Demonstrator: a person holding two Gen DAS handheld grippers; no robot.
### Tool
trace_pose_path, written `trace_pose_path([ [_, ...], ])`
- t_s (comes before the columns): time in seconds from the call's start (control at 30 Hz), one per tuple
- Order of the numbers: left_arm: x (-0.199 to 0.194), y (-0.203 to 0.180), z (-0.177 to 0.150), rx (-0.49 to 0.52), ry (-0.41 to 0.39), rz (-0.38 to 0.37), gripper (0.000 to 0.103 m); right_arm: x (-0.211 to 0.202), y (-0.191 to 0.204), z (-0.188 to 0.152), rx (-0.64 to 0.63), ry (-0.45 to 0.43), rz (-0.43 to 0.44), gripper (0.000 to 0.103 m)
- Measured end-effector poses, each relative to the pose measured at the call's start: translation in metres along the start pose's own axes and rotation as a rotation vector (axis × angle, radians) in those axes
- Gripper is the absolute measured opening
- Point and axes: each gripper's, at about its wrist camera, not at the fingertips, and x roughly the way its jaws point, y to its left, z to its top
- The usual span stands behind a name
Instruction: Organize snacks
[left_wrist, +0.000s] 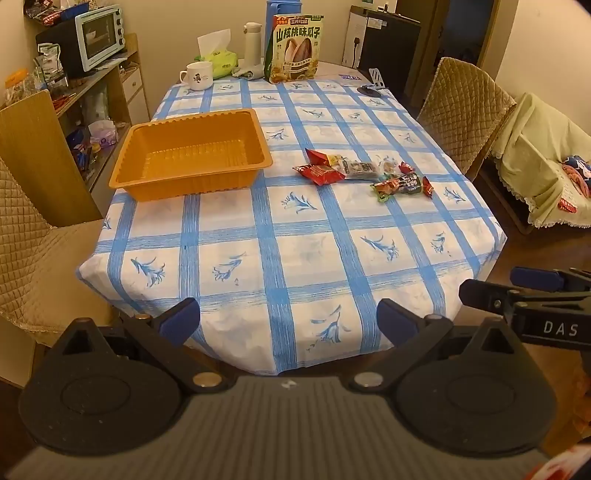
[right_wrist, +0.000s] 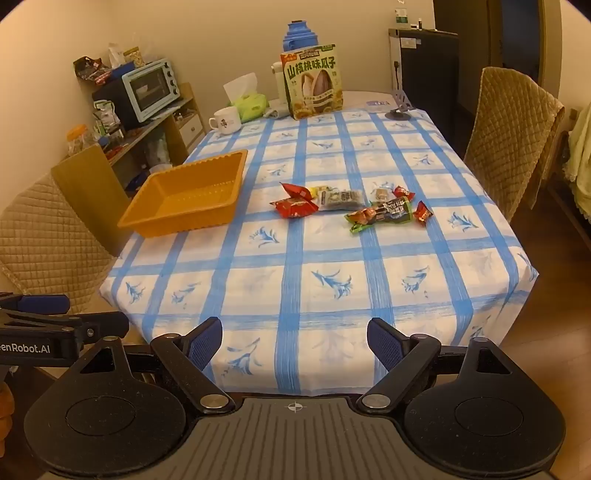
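While both jaws gape, one orange tray (left_wrist: 192, 162), one mug (left_wrist: 199, 75), one seed bag (left_wrist: 295, 48).

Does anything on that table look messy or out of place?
Only the small snack packets: they lie loose in a scattered cluster on the checked tablecloth, while the orange tray beside them sits empty. Nothing looks spilled or damaged.

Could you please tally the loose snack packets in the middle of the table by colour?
Red packets: 4
Green packet: 1
Clear packets: 2 that I can make out; they overlap, so one more may be hidden
Total: at least 7
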Motion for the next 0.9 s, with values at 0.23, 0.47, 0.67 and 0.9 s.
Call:
trace_pose_path([
  [0.23,0.0,-0.0006,0.0003,0.001,0.003,0.007,0.102,-0.0017,-0.0002,-0.0007,0.002,-0.007,0.01,0.085],
  [0.47,0.0001,-0.0001,0.0001,0.001,0.001,0.0,0.102,-0.0031,0.0002,-0.0013,0.004,-0.007,0.009,0.085],
  [0.67,0.0,0.0,0.0,0.0,0.001,-0.002,0.102,-0.0016,0.0008,-0.0011,0.003,-0.009,0.007,0.085],
  [0.9,0.0,-0.0001,0.0,-0.001,0.001,0.0,0.102,0.0009,0.0013,0.0009,0.002,-0.01,0.01,0.085],
])
